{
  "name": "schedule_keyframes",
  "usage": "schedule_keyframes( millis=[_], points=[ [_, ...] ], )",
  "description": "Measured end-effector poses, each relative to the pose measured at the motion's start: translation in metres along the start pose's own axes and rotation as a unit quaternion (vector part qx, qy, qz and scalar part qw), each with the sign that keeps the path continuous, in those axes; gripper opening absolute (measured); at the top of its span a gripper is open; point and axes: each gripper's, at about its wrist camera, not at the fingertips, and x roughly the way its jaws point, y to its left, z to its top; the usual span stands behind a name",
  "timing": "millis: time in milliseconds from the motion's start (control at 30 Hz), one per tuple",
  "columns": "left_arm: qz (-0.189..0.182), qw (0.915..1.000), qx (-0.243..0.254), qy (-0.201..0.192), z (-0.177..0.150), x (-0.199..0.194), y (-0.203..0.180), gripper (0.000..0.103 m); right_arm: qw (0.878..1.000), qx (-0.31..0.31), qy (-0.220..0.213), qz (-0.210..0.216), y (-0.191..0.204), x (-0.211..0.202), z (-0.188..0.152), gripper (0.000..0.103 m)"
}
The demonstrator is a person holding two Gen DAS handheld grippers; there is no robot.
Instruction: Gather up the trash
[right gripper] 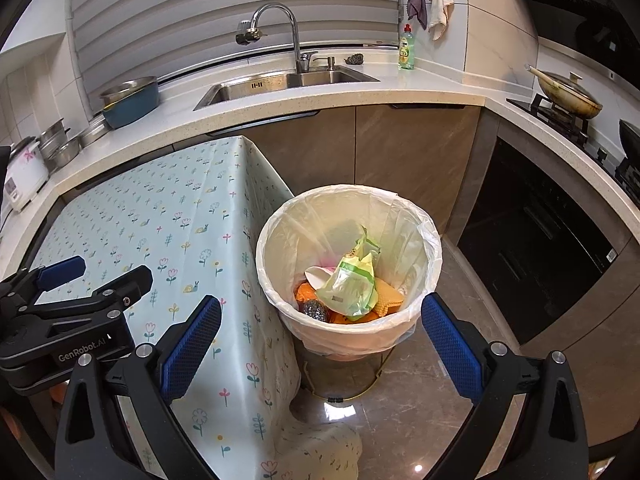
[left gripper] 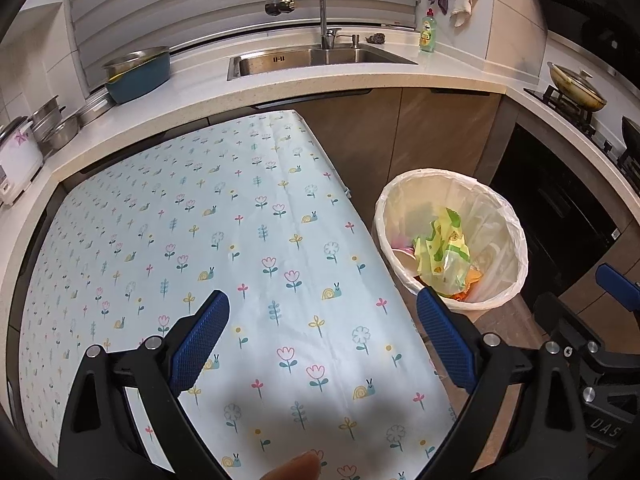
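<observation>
Translucent white liner is covering the trash bin (right gripper: 349, 264) rim, so the bin's own wall is mostly hidden; only a pinkish strip is showing under the liner's lower edge. The bin is standing on the tiled floor (right gripper: 420, 412), just beside the hanging edge of the table with the flowered cloth (right gripper: 176, 216), in front of the brown cabinet doors.

Contents are piling up and partly masking each other: a crumpled yellow-green plastic wrapper (right gripper: 352, 280) is lying on top, a white paper piece (right gripper: 318, 276) is poking out from under it, a grey steel scourer (right gripper: 316, 310) is sitting at the near left, orange scraps and a yellow ribbed piece are showing at the edges. Whatever lies deeper can't be made out.

The right gripper (right gripper: 320, 340) is hanging above the bin's near rim, jaws spread wide, nothing between the pads. The left gripper (left gripper: 322, 334) is hovering over the bare cloth, jaws also spread, nothing gripped. In the left wrist view the bin (left gripper: 452, 240) is off the table's right edge, and its near rim is partly cut by the blue finger (left gripper: 446, 340).

A blurred fingertip (left gripper: 298, 468) is intruding at the bottom of that frame. The sink (right gripper: 280, 84) and the pan on the stove (right gripper: 568, 92) are bending at the fisheye edges.
</observation>
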Motion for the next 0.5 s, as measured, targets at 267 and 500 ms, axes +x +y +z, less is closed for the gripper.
schedule_keyframes(
  millis=[267, 500],
  points=[
    [0.002, 1.0000, -0.002, 0.007, -0.0038, 0.0006, -0.0004, 0.090, 1.000, -0.003, 0.007, 0.001, 0.0019, 0.0003, -0.0049, 0.097],
    [0.004, 1.0000, -0.002, 0.006, -0.0046, -0.0005, -0.0015, 0.090, 1.000, -0.004, 0.008, -0.001, 0.0018, -0.0006, -0.0064, 0.097]
  ],
)
